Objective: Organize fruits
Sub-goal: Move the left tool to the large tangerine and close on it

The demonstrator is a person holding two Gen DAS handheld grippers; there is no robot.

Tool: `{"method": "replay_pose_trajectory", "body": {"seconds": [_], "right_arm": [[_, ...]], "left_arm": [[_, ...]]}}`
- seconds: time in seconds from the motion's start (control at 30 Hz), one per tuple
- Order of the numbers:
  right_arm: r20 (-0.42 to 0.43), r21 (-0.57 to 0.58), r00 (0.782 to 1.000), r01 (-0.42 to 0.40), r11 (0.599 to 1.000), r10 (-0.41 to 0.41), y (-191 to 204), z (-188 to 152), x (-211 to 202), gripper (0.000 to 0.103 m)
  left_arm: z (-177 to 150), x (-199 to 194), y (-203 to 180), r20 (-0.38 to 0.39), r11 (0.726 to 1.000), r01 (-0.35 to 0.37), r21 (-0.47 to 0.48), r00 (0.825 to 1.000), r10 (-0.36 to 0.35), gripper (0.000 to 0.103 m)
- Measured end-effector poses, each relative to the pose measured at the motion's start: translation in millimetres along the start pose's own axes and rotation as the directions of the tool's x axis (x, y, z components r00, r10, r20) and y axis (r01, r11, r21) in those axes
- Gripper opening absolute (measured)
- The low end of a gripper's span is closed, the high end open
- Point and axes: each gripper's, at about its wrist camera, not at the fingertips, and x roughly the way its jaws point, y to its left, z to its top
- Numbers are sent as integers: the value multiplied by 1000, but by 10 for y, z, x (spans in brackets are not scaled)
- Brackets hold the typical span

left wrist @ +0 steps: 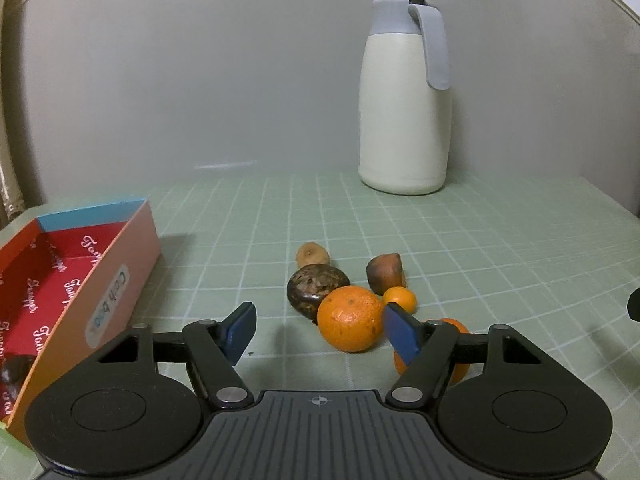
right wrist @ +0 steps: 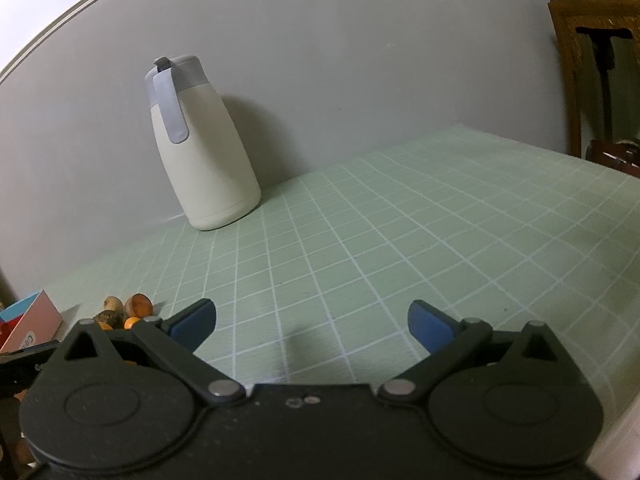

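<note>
in the left wrist view the left tool (left wrist: 320,330) fills the lower part of the frame with its blue pads spread wide and nothing between them. the large orange (left wrist: 351,319) sits on the bench (left wrist: 500,248) just right of centre, in the gap ahead of the pads and close to the right pad (left wrist: 404,334); whether they touch i cannot tell. a dark mottled brown fruit (left wrist: 314,290) lies just behind and left of it, touching it. a small tan fruit (left wrist: 312,255) sits behind that one, and a brown cut piece (left wrist: 385,273) lies to the right, with a small orange (left wrist: 400,299) right in front of it. another orange (left wrist: 458,364) is mostly hidden behind the right finger linkage at lower right. at the left edge stands an open box (left wrist: 120,276), pink outside and red inside, with something dark in its lower left corner that is too cut off to name. a cream jug with a grey lid (left wrist: 404,120) stands upright at the back of the bench against the grey wall, in the upper right.

in the right wrist view the right tool (right wrist: 312,322) is also spread wide and empty, over bare green gridded cover. the fruit cluster (right wrist: 124,312) shows small at the lower left edge, well apart from this tool, with the box corner (right wrist: 36,320) further left. the jug (right wrist: 200,148) stands in the upper left, and a wooden frame (right wrist: 572,40) shows at the upper right.
</note>
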Motion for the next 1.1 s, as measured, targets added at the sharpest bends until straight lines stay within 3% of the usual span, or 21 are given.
{"method": "replay_pose_trajectory", "body": {"seconds": [0.1,0.5,0.63,0.77,0.93,0.97,1.0,1.1], "right_arm": [[-1,3,1000,-1,1000,1,7,3,4,103],[-17,9,1000,-17,1000,17,43,-8,31,103],[-23,15,1000,-18,1000,18,39,-3,40,103],[-16,18,1000,-22,1000,22,36,4,32,103],[-15,24,1000,-24,999,24,6,0,12,103],[-10,25,1000,-21,999,21,-4,4,0,103],[-4,28,1000,-17,999,17,-13,7,-14,103],[7,46,1000,-5,999,5,-73,17,-39,103]], "left_arm": [[13,15,4,-4,1000,22,-4,1000,-22,64],[33,81,8,-22,997,49,-58,998,-50,64],[28,-15,60,7,997,35,-69,999,-35,64],[-12,-239,42,50,998,58,-23,997,-57,64],[-105,-370,-243,60,989,116,90,991,-121,64],[-119,-377,-301,62,987,124,106,990,-131,60],[-128,-373,-353,59,984,129,122,989,-137,49],[-129,-306,-458,25,980,139,139,989,-144,45]]}}
